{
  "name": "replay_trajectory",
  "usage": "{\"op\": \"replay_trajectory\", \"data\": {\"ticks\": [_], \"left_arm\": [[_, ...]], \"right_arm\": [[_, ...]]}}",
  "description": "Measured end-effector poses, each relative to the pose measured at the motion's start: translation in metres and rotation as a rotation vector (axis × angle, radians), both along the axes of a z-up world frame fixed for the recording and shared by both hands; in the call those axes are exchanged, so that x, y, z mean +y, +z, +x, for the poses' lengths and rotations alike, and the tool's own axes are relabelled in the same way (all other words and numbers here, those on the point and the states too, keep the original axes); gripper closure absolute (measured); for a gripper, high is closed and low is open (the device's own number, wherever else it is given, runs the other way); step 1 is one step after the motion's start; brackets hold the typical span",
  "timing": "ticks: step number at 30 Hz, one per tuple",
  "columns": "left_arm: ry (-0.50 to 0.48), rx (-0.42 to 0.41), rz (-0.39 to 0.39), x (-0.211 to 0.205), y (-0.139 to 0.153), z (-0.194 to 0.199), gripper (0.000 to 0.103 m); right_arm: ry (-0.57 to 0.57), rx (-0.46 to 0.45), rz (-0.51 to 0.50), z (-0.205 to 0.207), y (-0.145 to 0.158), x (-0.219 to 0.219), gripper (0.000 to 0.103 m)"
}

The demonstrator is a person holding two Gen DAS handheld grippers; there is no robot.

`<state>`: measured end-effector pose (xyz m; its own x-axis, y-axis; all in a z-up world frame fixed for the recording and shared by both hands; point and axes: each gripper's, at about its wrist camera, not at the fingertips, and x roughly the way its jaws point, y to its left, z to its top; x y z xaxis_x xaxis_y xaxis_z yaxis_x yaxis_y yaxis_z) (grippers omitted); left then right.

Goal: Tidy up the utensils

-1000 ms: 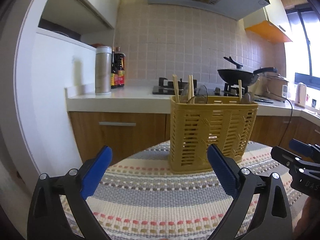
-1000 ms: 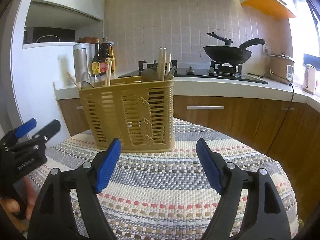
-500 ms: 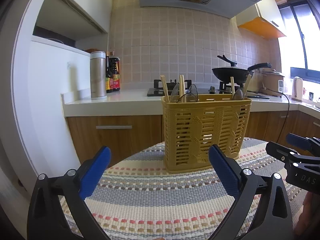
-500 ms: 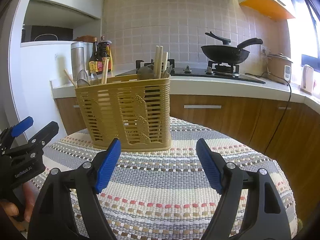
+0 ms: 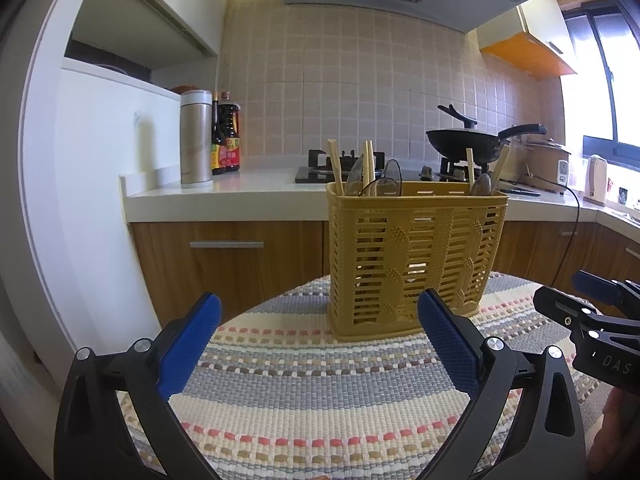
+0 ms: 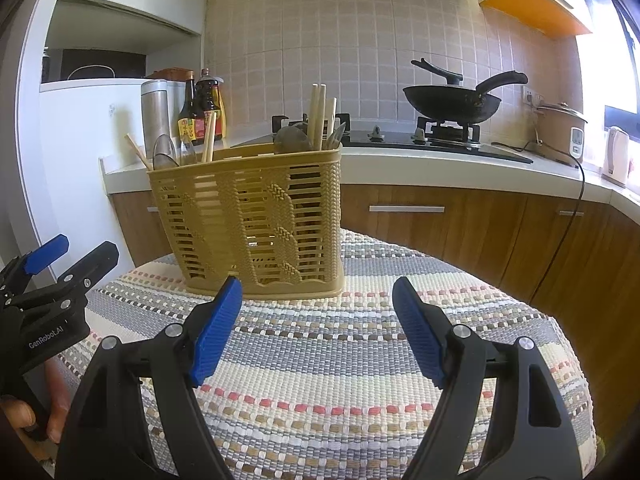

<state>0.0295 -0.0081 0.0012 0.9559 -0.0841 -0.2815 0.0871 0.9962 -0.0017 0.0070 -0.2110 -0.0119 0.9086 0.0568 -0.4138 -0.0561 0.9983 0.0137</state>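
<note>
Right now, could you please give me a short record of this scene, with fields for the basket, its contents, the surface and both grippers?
basket: yellow slotted basket, upright on the mat
contents: chopsticks and spoons, standing
surface: striped woven mat
left gripper: open, empty, short of the basket
right gripper: open, empty, short of the basket
</note>
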Motion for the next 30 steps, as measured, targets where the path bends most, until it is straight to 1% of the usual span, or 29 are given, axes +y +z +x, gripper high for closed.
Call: {"op": "replay_trajectory", "data": {"ticks": [19,24,30], "left_arm": [[0.001,0.011,-0.005,0.0005,-0.0002,0.0019,0.008],[0.001,0.018,-0.005,-0.0001,-0.0021,0.0027,0.008],[0.003,0.023,-0.005,-0.0005,-0.0028,0.0035,0.008]], "right_arm": [[0.0,0.007,-0.003,0.0012,-0.0009,0.0023,0.028],[-0.001,0.007,-0.003,0.0012,-0.001,0.0025,0.025],[-0.001,0.008,-0.006,0.0018,-0.0025,0.0024,0.025]]}}
